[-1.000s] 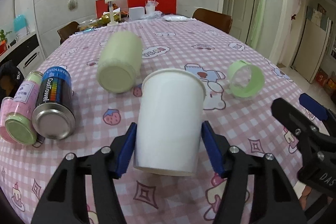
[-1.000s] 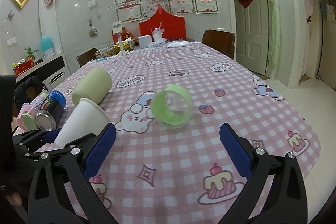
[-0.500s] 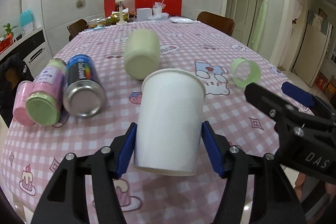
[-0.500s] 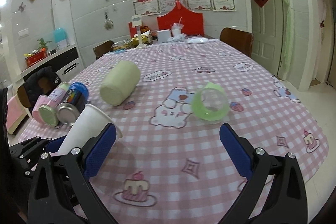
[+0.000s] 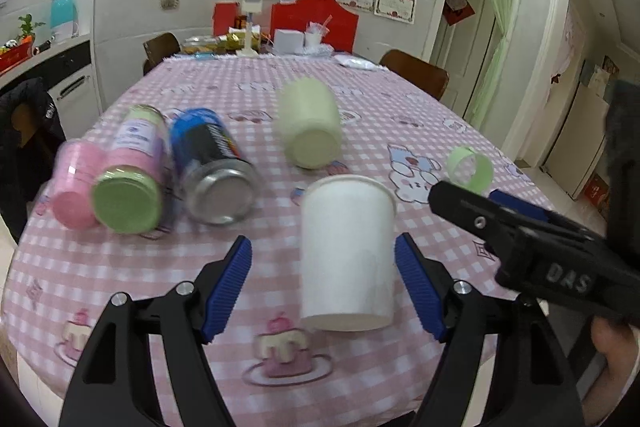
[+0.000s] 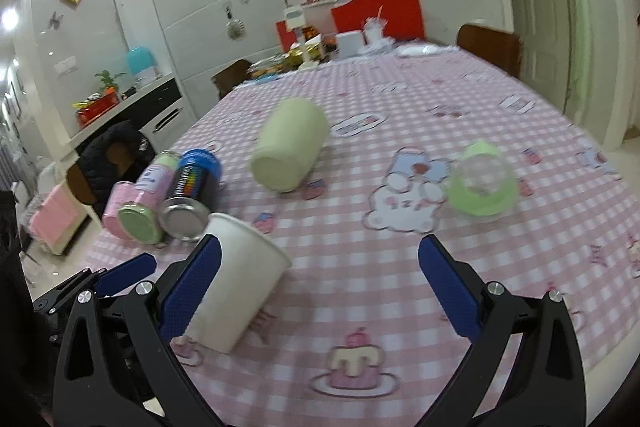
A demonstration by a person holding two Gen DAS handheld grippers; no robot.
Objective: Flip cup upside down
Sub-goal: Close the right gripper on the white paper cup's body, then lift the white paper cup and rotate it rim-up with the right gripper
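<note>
A white paper cup (image 5: pixel 347 254) sits near the table's front edge, its wide rim toward the far side and its narrow base toward me. My left gripper (image 5: pixel 323 282) is open, its blue pads apart from the cup on both sides. In the right wrist view the cup (image 6: pixel 236 282) appears tilted, behind the left finger of my right gripper (image 6: pixel 316 283), which is open and empty. The right gripper also shows at the right of the left wrist view (image 5: pixel 520 227).
On the pink checked tablecloth (image 5: pixel 360 99) lie a pale green cylinder (image 5: pixel 310 125), a blue-and-black can (image 5: pixel 214 173), a pink bottle with a green lid (image 5: pixel 130 179) and a green-rimmed clear lid (image 6: pixel 482 185). Clutter and chairs stand at the far end.
My left gripper has opened and let go of the cup, which now sits free between the pads. Both cameras have pulled back and up; more of the table shows.
</note>
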